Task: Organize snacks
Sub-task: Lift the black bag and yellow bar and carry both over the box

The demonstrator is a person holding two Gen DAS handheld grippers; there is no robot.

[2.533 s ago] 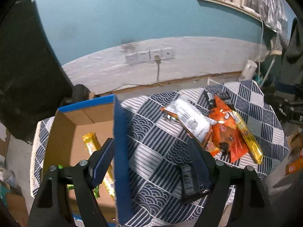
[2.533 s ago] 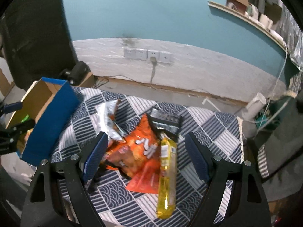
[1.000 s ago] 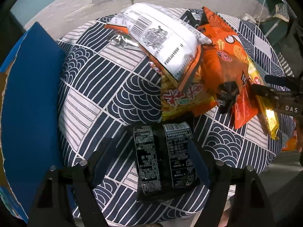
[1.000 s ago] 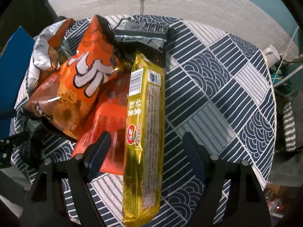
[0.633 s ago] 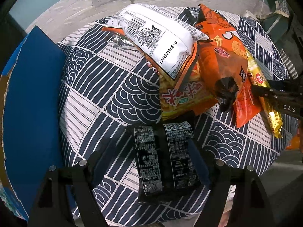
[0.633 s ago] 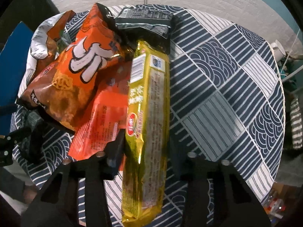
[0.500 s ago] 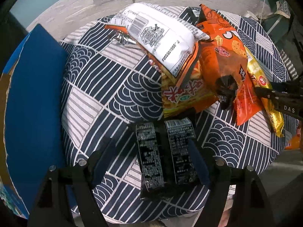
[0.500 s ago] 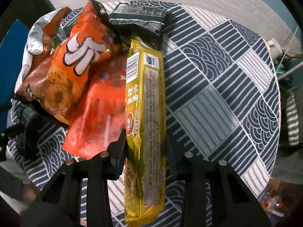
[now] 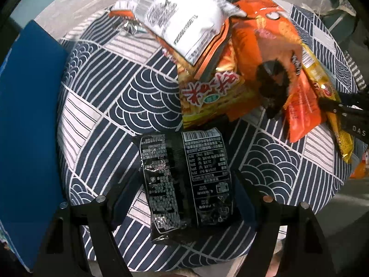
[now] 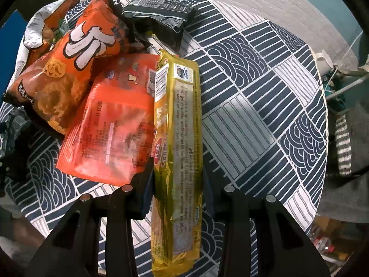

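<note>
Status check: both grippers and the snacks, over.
Right gripper shut on the yellow biscuit pack. Left gripper open, straddling the black snack packet, not clamped. Orange chip bags piled alongside the yellow pack, touching it.

Both tools are matte black plastic. The left gripper point(image 9: 184, 194) has angular linkage arms with round silver screw heads at the pivots and dark blue pads on its fingers. The right gripper point(image 10: 177, 189) is built alike; its side carries white lettering, possibly "DAS".

Right gripper point(image 10: 177, 184) clamped on yellow biscuit pack point(image 10: 177, 152).
</note>
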